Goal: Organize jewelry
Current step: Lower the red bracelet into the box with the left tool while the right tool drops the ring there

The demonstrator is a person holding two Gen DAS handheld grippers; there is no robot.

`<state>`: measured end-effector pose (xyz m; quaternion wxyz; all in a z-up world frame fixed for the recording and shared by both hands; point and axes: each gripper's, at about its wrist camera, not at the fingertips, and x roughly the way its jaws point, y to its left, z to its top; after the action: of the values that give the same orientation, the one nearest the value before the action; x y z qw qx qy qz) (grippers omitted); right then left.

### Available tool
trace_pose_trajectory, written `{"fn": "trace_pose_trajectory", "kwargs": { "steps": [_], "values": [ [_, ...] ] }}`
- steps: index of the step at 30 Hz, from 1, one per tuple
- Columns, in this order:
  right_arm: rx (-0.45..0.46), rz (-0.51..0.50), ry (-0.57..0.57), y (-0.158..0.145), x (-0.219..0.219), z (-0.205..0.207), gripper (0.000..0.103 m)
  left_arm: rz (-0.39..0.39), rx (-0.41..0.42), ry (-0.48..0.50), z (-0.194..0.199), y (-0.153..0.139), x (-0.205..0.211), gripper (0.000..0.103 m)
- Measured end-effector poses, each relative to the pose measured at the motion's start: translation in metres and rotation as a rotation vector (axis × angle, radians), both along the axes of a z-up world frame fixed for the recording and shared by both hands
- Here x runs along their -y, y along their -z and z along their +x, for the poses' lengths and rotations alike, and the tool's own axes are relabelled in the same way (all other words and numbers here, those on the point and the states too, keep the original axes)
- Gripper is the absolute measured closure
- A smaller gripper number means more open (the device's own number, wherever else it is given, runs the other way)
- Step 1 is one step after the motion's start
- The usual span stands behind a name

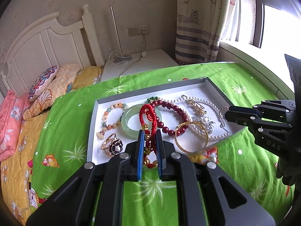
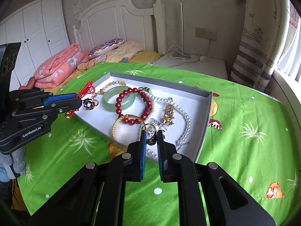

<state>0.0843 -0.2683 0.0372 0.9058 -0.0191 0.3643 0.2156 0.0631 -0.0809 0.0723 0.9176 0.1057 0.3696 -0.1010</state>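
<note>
A grey-walled white tray lies on the green sheet, holding jewelry: a jade bangle, a dark red bead bracelet, a gold bangle, a pearl necklace, a black flower ring and a multicolour bead bracelet. My left gripper is shut on a red cord bracelet with gold beads, held over the tray's near-left edge. My right gripper is shut on a gold ring with a green stone, above the tray's near edge.
The green sheet covers a raised surface beside a bed with pillows and a pink quilt. A white nightstand with a lamp and cables stands behind. A curtain and a window are on the right.
</note>
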Motion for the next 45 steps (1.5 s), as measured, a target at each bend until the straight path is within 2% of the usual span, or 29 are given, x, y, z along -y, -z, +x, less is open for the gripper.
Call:
{"fn": "trace_pose_trajectory", "kwargs": {
  "steps": [6,11,20,27,28,30,31,32,34,36,37,38,41,45],
  "values": [
    [-0.049,0.035,0.071,0.007,0.012,0.047,0.092,-0.009,-0.027,0.014,0.039,0.002,0.020,0.092],
    [-0.060,-0.036,0.109,0.007,0.009,0.080,0.092,0.012,-0.043,0.032,0.054,0.010,0.035,0.092],
    [-0.099,-0.158,0.116,0.019,-0.003,0.116,0.092,0.030,-0.057,0.051,0.059,0.019,0.039,0.092],
    [-0.135,-0.176,0.112,0.029,-0.005,0.122,0.089,0.075,-0.077,0.087,0.051,0.024,0.037,0.090],
    [-0.135,-0.179,0.115,0.029,-0.005,0.121,0.086,0.074,-0.078,0.092,0.050,0.024,0.036,0.088],
    [-0.135,-0.151,0.109,0.027,-0.002,0.117,0.077,0.076,-0.068,0.083,0.045,0.021,0.034,0.075],
    [-0.132,-0.132,0.107,0.024,-0.001,0.114,0.072,0.070,-0.059,0.080,0.042,0.018,0.032,0.060],
    [-0.121,-0.124,0.115,0.020,0.001,0.110,0.064,0.061,-0.043,0.076,0.038,0.013,0.030,0.050],
    [-0.088,-0.091,0.119,0.010,0.006,0.099,0.055,0.051,-0.002,0.054,0.030,0.002,0.022,0.044],
    [-0.061,-0.033,0.113,-0.001,0.013,0.086,0.051,0.027,0.033,0.026,0.021,-0.009,0.012,0.032],
    [-0.046,-0.012,0.113,-0.007,0.015,0.078,0.046,0.014,0.047,0.007,0.016,-0.015,0.005,0.023],
    [-0.028,0.008,0.113,-0.011,0.019,0.069,0.040,0.004,0.066,-0.017,0.011,-0.019,-0.002,0.017],
    [0.011,0.055,0.097,-0.021,0.026,0.040,0.034,-0.013,0.096,-0.069,-0.006,-0.025,-0.018,0.010],
    [0.043,0.074,0.071,-0.021,0.030,-0.004,0.029,-0.019,0.112,-0.124,-0.037,-0.017,-0.036,0.004]
  ]
}}
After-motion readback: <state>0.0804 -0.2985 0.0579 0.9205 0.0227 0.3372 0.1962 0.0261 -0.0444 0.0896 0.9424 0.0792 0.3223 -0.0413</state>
